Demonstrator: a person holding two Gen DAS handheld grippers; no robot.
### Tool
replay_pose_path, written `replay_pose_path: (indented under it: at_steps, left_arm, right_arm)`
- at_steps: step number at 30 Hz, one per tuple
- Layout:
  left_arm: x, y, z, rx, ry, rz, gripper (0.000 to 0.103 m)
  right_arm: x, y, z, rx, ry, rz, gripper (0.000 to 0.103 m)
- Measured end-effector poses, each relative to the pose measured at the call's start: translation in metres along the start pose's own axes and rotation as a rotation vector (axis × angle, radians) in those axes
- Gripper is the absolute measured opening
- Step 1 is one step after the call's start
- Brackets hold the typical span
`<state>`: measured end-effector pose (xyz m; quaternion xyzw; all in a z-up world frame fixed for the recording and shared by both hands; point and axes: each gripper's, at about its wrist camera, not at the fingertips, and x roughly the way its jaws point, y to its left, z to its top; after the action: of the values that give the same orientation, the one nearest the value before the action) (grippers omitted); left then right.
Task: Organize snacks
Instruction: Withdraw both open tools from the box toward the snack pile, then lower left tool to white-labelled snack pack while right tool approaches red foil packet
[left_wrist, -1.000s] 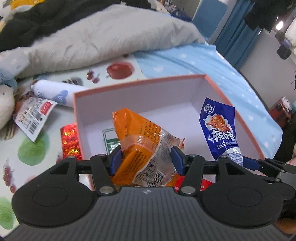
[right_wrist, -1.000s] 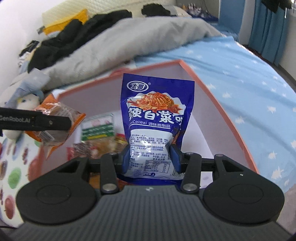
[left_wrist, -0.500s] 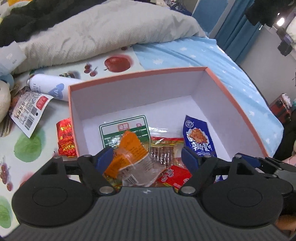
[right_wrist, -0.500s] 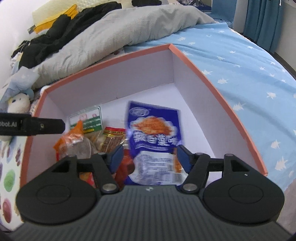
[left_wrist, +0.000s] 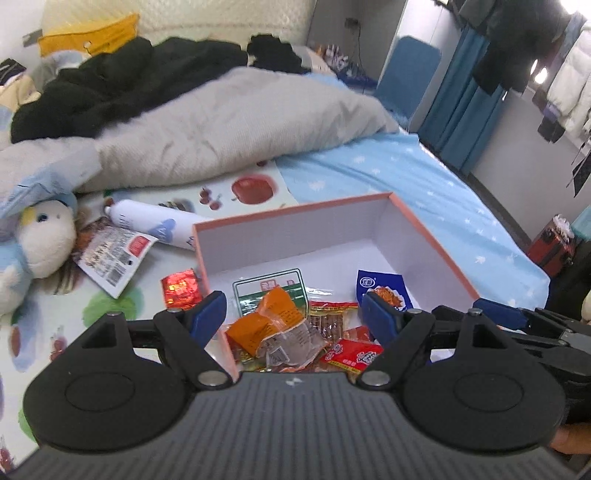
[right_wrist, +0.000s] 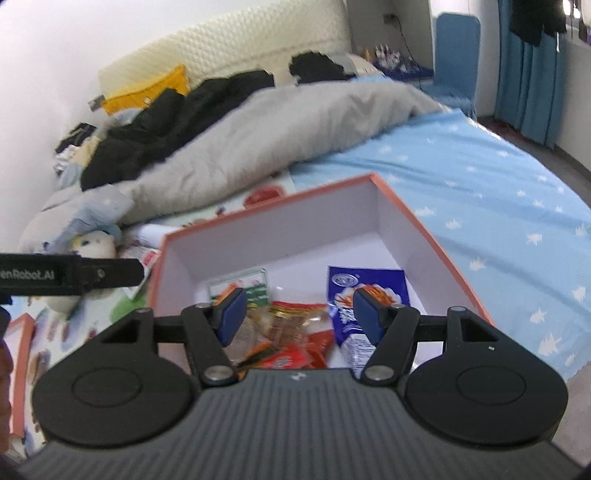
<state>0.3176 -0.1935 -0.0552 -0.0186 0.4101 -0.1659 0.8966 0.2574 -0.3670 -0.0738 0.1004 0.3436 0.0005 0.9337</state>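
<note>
Orange packet (left_wrist: 275, 325) lay in box (left_wrist: 295, 212) | blue packet (right_wrist: 365, 291) beside | left gripper (left_wrist: 293, 315) jaws wide, empty | right gripper (right_wrist: 297, 314) jaws apart, empty

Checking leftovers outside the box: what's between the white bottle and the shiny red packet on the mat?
Left wrist view: a white barcoded snack packet lies between white bottle and shiny red packet.

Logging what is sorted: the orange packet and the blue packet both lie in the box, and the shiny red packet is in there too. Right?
Not quite. The shiny red packet lies outside the box, on the mat by its left wall, as the left wrist view shows. The orange packet and blue packet do lie inside.
</note>
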Motion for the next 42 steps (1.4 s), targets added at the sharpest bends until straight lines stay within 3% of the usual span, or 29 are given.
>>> replay_pose_path:
  at_steps: [11,20,26,42]
  left_arm:
    - [-0.076,0.019,-0.022,-0.015,-0.104,0.032,0.084]
    - [-0.114,0.037,-0.044,-0.058,-0.147,0.047,0.084]
    - [-0.134,0.046,-0.059,-0.070,-0.177,0.082,0.084]
    - [-0.156,0.094,-0.093,-0.179,-0.169,0.150,0.084]
  right_arm:
    - [-0.044,0.040,-0.008,-0.028,-0.076,0.054,0.066]
    - [-0.070,0.072,-0.014,-0.081,-0.121,0.098,0.066]
    - [-0.073,0.087,-0.025,-0.105,-0.128,0.120,0.066]
    - [-0.068,0.140,-0.043,-0.188,-0.098,0.193,0.066]
